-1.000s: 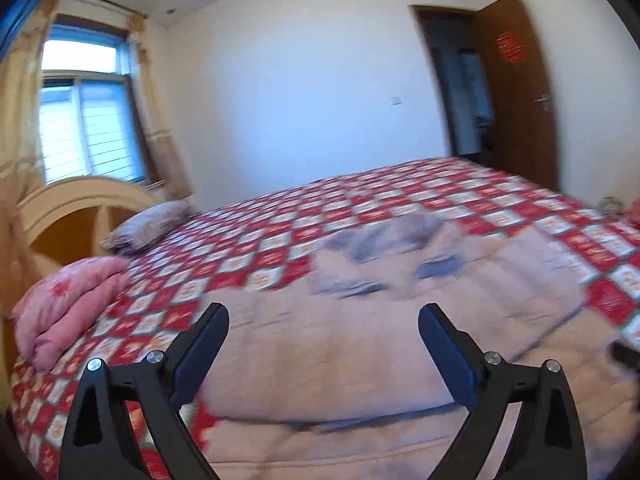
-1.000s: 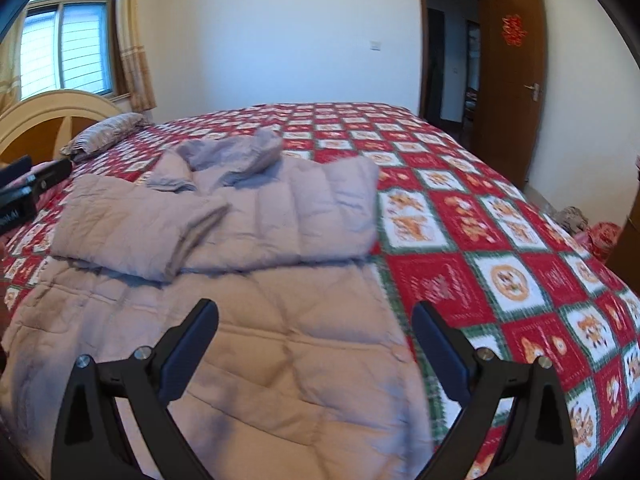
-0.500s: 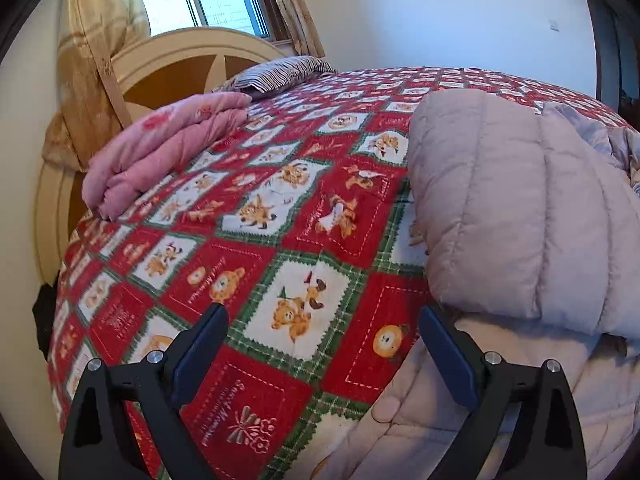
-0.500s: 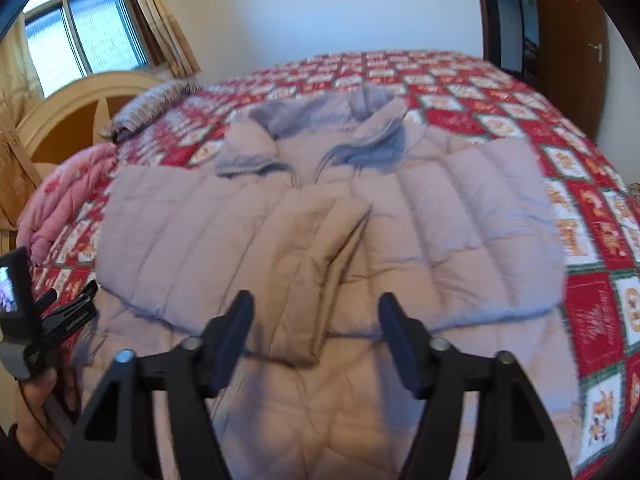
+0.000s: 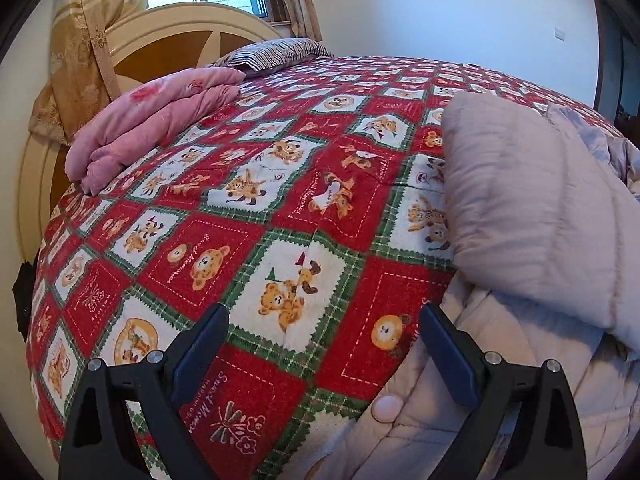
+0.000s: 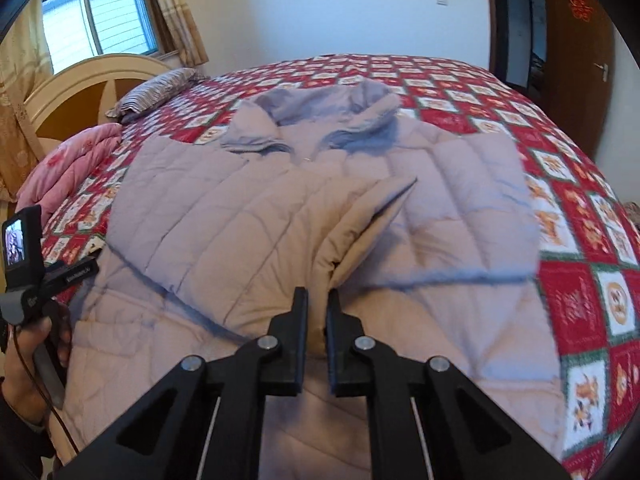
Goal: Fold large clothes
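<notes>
A large pale lilac padded coat (image 6: 280, 208) lies front up on the red patchwork bedspread (image 5: 240, 200), collar toward the far side. One sleeve (image 6: 360, 224) is folded across its chest. My right gripper (image 6: 318, 300) is shut on the cuff end of that sleeve, with fabric pinched between the pads. My left gripper (image 5: 322, 316) is open just above the bedspread at the coat's (image 5: 528, 208) left edge. Its right finger (image 5: 444, 344) hangs over the hem by a snap button, and nothing is between the jaws.
A folded pink quilt (image 5: 152, 120) and a striped pillow (image 5: 276, 54) lie by the cream headboard (image 5: 176, 40). A person's hand (image 6: 28, 356) holds the left tool at the bed's near left edge. A brown door (image 6: 572, 60) stands open at the right.
The right jaws went from wide open to shut on the sleeve cuff as the gripper moved in over the coat. The left gripper swung down to the coat's left edge, then held still.
</notes>
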Demonstrator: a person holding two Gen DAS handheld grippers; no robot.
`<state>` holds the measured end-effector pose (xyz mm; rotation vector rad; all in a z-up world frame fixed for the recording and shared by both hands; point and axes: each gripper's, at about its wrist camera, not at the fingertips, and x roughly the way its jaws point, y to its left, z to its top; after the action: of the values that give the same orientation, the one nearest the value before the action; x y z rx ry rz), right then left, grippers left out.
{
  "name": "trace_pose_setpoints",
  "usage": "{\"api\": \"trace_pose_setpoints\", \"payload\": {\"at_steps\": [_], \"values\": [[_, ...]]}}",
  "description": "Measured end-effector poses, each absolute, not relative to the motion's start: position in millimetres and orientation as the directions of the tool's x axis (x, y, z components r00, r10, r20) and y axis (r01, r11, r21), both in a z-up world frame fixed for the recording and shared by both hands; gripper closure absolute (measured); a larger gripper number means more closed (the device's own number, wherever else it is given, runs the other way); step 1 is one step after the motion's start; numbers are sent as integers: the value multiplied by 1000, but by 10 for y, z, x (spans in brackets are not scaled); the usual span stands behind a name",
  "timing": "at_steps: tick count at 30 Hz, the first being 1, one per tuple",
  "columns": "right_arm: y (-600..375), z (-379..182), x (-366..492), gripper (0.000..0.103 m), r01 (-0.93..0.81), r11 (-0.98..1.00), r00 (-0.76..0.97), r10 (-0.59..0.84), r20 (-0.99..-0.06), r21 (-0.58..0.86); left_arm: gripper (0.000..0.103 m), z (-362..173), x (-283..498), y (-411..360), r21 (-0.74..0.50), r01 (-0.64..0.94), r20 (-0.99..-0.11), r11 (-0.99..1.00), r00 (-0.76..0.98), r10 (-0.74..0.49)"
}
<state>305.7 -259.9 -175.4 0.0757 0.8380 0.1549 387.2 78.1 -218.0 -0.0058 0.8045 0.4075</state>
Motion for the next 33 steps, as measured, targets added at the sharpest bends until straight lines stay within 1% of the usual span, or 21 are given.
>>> {"api": "trace_pose_setpoints", "payload": {"at_steps": [7, 9, 11, 12, 13, 14, 16, 17, 19, 21, 23, 26, 29, 30, 32, 33], "values": [[-2712, -1899, 3075, 92, -87, 987, 626, 162, -762, 138, 7, -2077, 3840, 813, 149, -338, -722, 929, 605, 336], [-2777, -1896, 3063, 88, -63, 987, 633, 154, -758, 147, 7, -1865, 3800, 835, 126, -331, -699, 935, 640, 320], [-2886, -1843, 3005, 87, -15, 986, 640, 135, -756, 163, 7, -1633, 3792, 827, 106, -322, -664, 941, 681, 308], [-2916, -1813, 2965, 80, -2, 986, 645, 129, -754, 167, 7, -1483, 3812, 806, 88, -308, -644, 947, 708, 290], [-2943, -1759, 2915, 75, 28, 988, 654, 97, -750, 152, 7, -1360, 3847, 775, 68, -288, -629, 955, 731, 265], [-2970, -1698, 2856, 68, 55, 990, 671, 61, -739, 131, 7, -1272, 3898, 743, 50, -269, -621, 962, 746, 241], [-2999, -1532, 2786, 68, 98, 990, 717, 0, -697, 101, 7, -1132, 4097, 642, -1, -216, -612, 976, 772, 170], [-2991, -1462, 2789, 68, 104, 989, 732, -4, -681, 107, 7, -1116, 4194, 584, -15, -197, -612, 980, 777, 147], [-2929, -1329, 2878, 67, 78, 985, 757, 42, -652, 155, 7, -1146, 4411, 468, -36, -178, -617, 983, 778, 118], [-2784, -1265, 3080, 67, 36, 984, 763, 86, -640, 176, 7, -1253, 4603, 329, -15, -192, -611, 981, 779, 143], [-2682, -1299, 3269, 67, 2, 978, 760, 133, -636, 208, 7, -1453, 4769, 183, -3, -185, -643, 983, 753, 140], [-2522, -1471, 3563, 67, -14, 980, 739, 145, -658, 200, 7, -1731, 4875, 15, -6, -137, -685, 990, 722, 96], [-2467, -1727, 3741, 67, -14, 984, 705, 137, -695, 180, 7, -2025, 4924, -121, 61, -134, -712, 989, 689, 137], [-2470, -1838, 3788, 68, -1, 986, 691, 121, -713, 167, 7, -2095, 4932, -131, 65, -133, -720, 989, 680, 138], [-2515, -1976, 3775, 68, 7, 985, 679, 120, -724, 170, 7, -2182, 4945, -77, 16, -129, -736, 992, 670, 99], [-2523, -2041, 3767, 68, 1, 986, 679, 123, -724, 168, 5, -2204, 4952, -49, -3, -130, -743, 992, 664, 85]]}}
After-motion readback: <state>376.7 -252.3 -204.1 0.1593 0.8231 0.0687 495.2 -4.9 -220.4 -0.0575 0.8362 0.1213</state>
